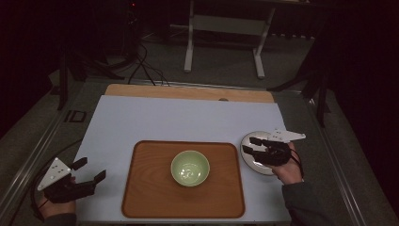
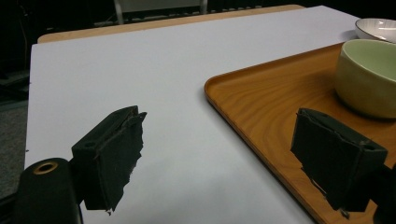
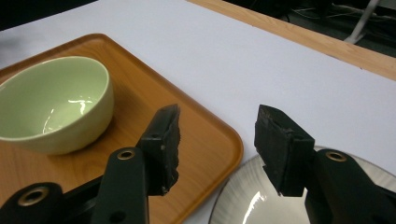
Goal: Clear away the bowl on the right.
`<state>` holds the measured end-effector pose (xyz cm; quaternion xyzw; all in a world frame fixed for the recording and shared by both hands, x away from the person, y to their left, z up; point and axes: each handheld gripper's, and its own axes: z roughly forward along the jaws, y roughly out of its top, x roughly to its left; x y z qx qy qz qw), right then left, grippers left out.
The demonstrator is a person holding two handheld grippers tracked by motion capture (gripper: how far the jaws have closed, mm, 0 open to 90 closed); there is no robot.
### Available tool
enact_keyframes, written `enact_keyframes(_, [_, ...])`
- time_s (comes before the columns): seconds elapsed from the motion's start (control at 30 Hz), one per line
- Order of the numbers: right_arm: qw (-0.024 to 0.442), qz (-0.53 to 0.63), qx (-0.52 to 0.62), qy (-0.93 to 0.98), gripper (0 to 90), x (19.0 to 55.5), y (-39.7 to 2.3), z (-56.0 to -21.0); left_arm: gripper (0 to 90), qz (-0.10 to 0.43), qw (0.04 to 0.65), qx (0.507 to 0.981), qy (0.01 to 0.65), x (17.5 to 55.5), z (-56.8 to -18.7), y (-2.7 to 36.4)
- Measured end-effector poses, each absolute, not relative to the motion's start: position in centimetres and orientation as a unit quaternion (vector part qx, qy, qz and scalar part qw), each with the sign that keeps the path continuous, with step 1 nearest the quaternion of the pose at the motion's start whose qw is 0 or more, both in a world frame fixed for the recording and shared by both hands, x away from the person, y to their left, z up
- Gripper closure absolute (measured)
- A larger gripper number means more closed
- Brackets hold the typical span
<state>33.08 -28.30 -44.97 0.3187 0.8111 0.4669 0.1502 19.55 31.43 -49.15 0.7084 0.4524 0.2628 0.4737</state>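
Plate (image 1: pixel 256 157) at right of frame: right tool (image 1: pixel 251 145), spread above it, should pinch the rim squarely; left tool (image 1: pixel 89 170) spread, idle.

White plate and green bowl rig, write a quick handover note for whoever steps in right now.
Left claw: open, holding nothing, over the pale blue mat left of the brown wooden tray.
Right claw: open, holding nothing, over the round white ceramic plate, which lies on the mat right of the tray.
Pale green ceramic bowl: upright at the middle of the tray, looks empty.
Done: nothing gripped yet.
Left: probably grasp the plate; its destination isn't evident.
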Motion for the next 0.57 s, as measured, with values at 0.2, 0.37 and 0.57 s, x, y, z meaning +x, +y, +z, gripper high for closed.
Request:
enact_keyframes(0.2, [0.159,0.468,0.328,0.805,49.3,32.5,-29.4,-45.2,16.0,0.263,0.473,0.708,0.453,19.6,-49.2,31.5])
enact_keyframes(0.37, [0.164,0.473,0.338,0.797,49.4,31.7,-30.7,-45.6,16.0,0.263,0.473,0.708,0.453,19.6,-49.2,31.4])
enact_keyframes(0.57, [0.164,0.479,0.349,0.789,49.3,31.4,-31.6,-45.8,16.0,0.262,0.472,0.709,0.453,19.6,-49.2,31.4])
